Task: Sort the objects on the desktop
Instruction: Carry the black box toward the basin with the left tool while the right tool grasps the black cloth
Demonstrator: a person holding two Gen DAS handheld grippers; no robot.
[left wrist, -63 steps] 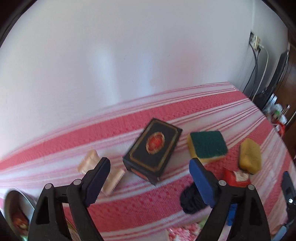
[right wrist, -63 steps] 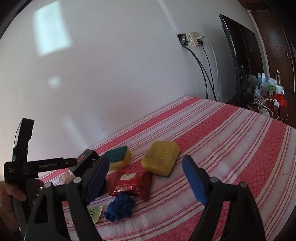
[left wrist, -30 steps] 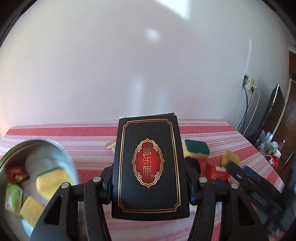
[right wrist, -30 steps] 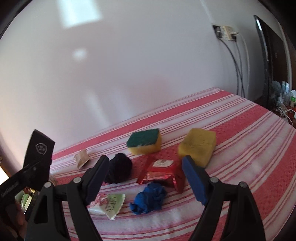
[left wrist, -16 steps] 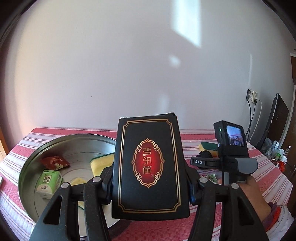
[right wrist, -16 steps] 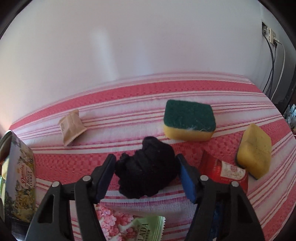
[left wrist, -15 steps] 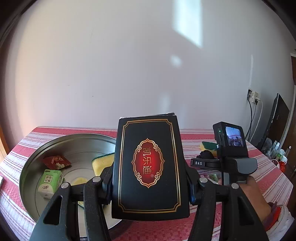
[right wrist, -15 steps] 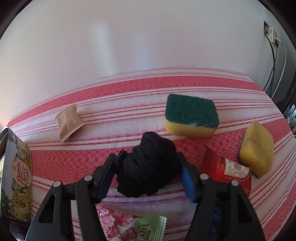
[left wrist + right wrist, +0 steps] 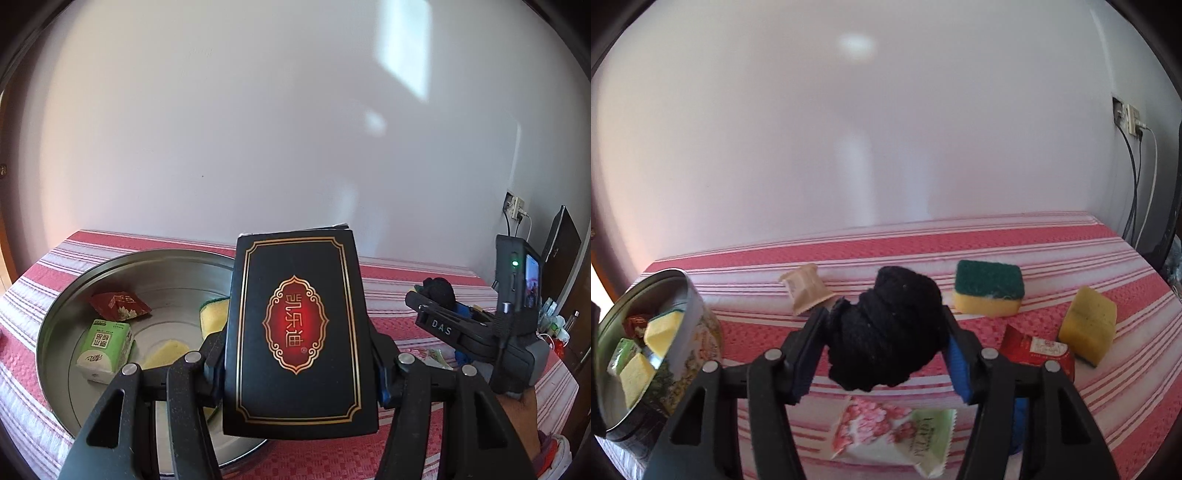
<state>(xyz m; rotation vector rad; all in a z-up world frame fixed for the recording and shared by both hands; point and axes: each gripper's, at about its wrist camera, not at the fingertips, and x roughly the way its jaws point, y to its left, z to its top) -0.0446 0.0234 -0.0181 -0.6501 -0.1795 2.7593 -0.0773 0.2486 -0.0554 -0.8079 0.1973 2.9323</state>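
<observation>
Black box point(image 9: 300, 332) stands upright, clamped in the left gripper point(image 9: 300, 369) above the tin's point(image 9: 74, 291) near rim. Right gripper point(image 9: 884, 354) jaws are closing on the black cloth ball point(image 9: 886, 332) above the striped tablecloth point(image 9: 997, 243).

Left gripper point(image 9: 301, 354) clamps its load; right gripper point(image 9: 884, 347) is closing, apparently gripping.

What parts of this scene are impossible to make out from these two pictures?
- Left wrist view: the black gold-trimmed box, clamped in the left gripper, hides part of the round metal tin and the striped tablecloth behind.
- Right wrist view: a blue object sits mostly behind the right gripper's arm; the black knitted bundle covers the cloth beneath.
- The tiny screen is unreadable.
</observation>
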